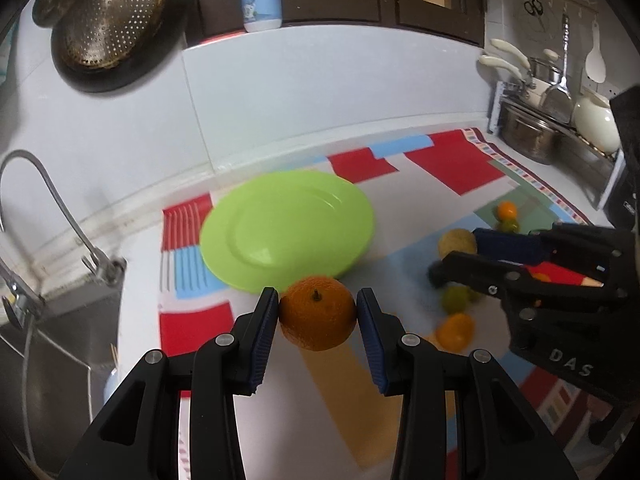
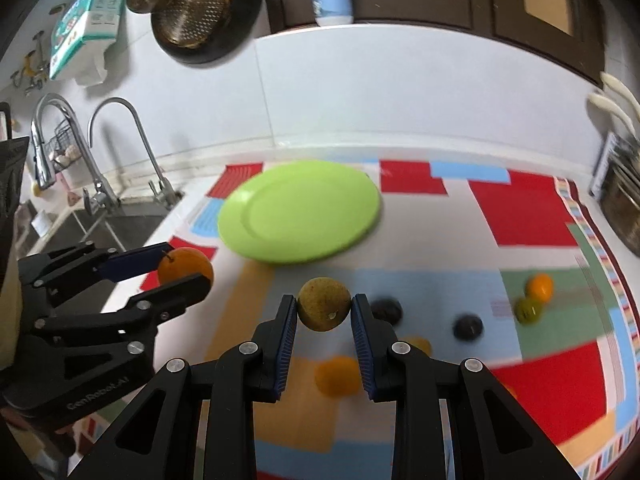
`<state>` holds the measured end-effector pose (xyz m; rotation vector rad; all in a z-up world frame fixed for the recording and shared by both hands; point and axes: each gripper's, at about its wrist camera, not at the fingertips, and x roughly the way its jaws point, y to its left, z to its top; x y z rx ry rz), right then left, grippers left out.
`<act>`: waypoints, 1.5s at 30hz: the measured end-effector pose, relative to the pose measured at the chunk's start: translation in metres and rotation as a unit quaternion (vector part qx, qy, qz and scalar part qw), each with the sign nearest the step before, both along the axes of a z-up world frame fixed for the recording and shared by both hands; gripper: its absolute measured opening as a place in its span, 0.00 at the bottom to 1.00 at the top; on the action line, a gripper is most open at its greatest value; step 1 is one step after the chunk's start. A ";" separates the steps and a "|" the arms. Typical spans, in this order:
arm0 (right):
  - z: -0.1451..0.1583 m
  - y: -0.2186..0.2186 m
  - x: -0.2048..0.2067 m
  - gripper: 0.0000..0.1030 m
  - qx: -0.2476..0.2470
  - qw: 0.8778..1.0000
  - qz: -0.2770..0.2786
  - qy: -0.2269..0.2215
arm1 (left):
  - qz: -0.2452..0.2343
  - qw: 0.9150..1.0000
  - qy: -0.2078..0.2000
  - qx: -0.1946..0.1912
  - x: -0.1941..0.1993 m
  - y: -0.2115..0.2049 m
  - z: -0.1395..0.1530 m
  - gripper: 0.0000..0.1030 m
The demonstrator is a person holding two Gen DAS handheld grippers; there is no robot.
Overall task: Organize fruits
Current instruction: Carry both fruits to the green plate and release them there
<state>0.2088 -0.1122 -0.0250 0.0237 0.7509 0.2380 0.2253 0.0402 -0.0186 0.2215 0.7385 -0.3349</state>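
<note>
My left gripper [image 1: 317,312] is shut on an orange [image 1: 317,313] with its stem up, held above the mat just in front of the empty green plate [image 1: 286,229]. My right gripper [image 2: 324,310] is shut on a yellow-brown round fruit [image 2: 324,309], held above the mat in front of the plate [image 2: 300,213]. In the right wrist view the left gripper [image 2: 176,270] with its orange [image 2: 185,266] is at the left. In the left wrist view the right gripper [image 1: 460,256] with its fruit [image 1: 457,242] is at the right.
Loose fruits lie on the patchwork mat [image 2: 532,216]: small oranges [image 2: 338,376] [image 2: 540,287], a green one [image 2: 527,309], two dark ones [image 2: 386,311] [image 2: 468,326]. A sink with taps [image 2: 120,152] is at the left. Pots [image 1: 528,136] stand at the right.
</note>
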 end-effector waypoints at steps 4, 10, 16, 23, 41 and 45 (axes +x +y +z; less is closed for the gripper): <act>0.008 0.011 0.022 0.28 -0.007 1.000 0.018 -0.007 | 0.001 1.000 -0.001 -0.002 0.023 0.007 0.000 0.39; 0.003 0.028 0.064 0.28 -0.010 0.999 0.044 0.015 | 0.003 1.000 0.013 0.002 0.062 0.016 -0.009 0.39; -0.018 0.038 0.106 0.28 -0.014 0.997 0.053 0.057 | 0.001 0.999 0.038 0.000 0.098 0.025 -0.025 0.39; -0.040 0.045 0.139 0.28 -0.010 0.994 0.052 0.100 | -0.007 0.998 0.065 0.007 0.126 0.028 -0.046 0.39; -0.053 0.044 0.156 0.36 -0.016 0.993 0.021 0.111 | -0.023 0.997 0.071 0.013 0.136 0.031 -0.053 0.42; -0.041 0.040 0.141 0.36 -0.021 0.997 0.002 0.081 | -0.023 0.999 0.044 0.010 0.117 0.034 -0.034 0.51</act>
